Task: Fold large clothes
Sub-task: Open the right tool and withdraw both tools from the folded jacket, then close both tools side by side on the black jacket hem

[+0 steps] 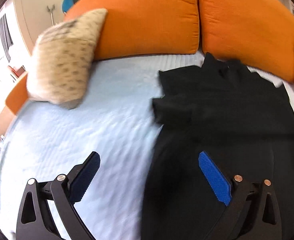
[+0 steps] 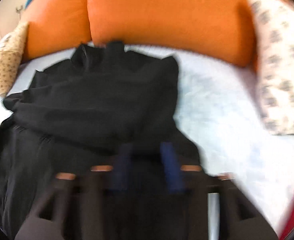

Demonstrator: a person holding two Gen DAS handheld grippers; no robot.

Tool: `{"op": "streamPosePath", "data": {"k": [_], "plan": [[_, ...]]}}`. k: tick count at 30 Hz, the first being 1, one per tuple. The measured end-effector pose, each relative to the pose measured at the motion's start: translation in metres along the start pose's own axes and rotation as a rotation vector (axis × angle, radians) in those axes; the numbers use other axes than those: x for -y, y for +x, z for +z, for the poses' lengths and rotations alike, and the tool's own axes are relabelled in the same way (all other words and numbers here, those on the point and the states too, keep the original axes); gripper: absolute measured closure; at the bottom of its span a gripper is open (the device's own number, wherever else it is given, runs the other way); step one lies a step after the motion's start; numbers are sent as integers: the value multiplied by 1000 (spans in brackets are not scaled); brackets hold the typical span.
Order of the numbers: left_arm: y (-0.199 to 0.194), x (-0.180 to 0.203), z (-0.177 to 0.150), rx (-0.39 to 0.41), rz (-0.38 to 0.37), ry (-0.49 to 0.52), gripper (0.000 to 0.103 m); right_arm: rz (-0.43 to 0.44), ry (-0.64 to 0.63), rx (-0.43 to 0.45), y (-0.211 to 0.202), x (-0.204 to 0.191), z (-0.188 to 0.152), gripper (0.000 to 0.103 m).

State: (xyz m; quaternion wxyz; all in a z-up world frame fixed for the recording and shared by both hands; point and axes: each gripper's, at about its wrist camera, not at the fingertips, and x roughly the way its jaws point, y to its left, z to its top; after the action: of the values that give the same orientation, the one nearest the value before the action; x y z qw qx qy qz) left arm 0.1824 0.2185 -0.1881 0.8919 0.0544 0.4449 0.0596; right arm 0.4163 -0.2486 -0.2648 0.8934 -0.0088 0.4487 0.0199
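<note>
Black garment [image 1: 223, 108]: a large dark piece of clothing lying partly folded on the sofa seat, its upper end touching the orange back cushions.
Left hand-held gripper [image 1: 150, 177]: jaws spread wide, nothing between them; one blue pad hangs over the pale blue cover, the other over the garment's edge.
Right hand-held gripper [image 2: 147, 166]: heavily blurred; the blue pads stand apart over the near part of the garment, and no cloth can be seen pinched between them.
Pale blue cover [image 1: 83, 124]: a quilted sheet spread over the seat, bare on both sides of the garment.
Orange back cushions [image 1: 147, 16]: two, side by side along the seat's back edge.
Tan spotted pillow [image 1: 65, 60]: propped at the seat's left back corner.
White patterned pillow [image 2: 281, 64]: leaning at the seat's right edge.
</note>
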Motion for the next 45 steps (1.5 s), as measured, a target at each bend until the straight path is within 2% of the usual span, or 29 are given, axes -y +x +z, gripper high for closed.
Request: {"op": "streamPosePath", "data": {"k": [2, 3, 5, 7, 10, 12, 14, 16, 19, 20, 23, 26, 29, 31, 36, 40, 43, 45], "plan": [[-20, -25, -20, -50, -9, 6, 3, -17, -15, 50, -48, 8, -19, 18], [-29, -42, -34, -106, -33, 0, 3, -21, -25, 48, -70, 12, -31, 18], [-37, -54, -55, -186, -51, 22, 3, -44, -30, 16, -104, 17, -53, 18], [-40, -63, -74, -259, -84, 79, 3, -22, 5, -42, -133, 23, -80, 18], [-34, -68, -101, -376, -200, 81, 3, 17, 54, -139, -154, 30, -114, 18], [-36, -69, -119, -418, -245, 89, 3, 12, 47, -177, -164, 29, -132, 18], [-36, -65, -132, -431, -247, 117, 3, 4, 44, -211, -170, 25, -146, 18], [-35, -64, -146, -463, -249, 114, 3, 33, 81, -237, -175, 27, -158, 19], [-22, -62, -168, -552, -321, 59, 3, 51, 110, -257, -179, 21, -176, 19], [-18, -60, -173, -576, -324, 51, 3, 51, 108, -264, -177, 19, -178, 19], [-10, -56, -181, -596, -340, 37, 3, 36, 67, -289, -168, 6, -186, 19], [-7, -52, -184, -616, -424, -5, 3, 36, 67, -327, -155, 3, -193, 19], [-6, -39, -182, -620, -446, 59, 3, 40, 91, -357, -144, 4, -199, 19], [-6, -28, -182, -635, -470, 114, 3, 77, 117, -377, -139, 4, -205, 19], [-9, 3, -183, -635, -442, 284, 3, 120, 144, -404, -133, 0, -216, 19], [-13, 21, -182, -628, -448, 324, 3, 82, 141, -409, -128, 2, -220, 19], [-10, 34, -176, -626, -464, 316, 3, 141, 187, -437, -122, 5, -225, 19], [-6, 39, -173, -632, -471, 300, 3, 139, 177, -447, -118, 3, -228, 18]]}}
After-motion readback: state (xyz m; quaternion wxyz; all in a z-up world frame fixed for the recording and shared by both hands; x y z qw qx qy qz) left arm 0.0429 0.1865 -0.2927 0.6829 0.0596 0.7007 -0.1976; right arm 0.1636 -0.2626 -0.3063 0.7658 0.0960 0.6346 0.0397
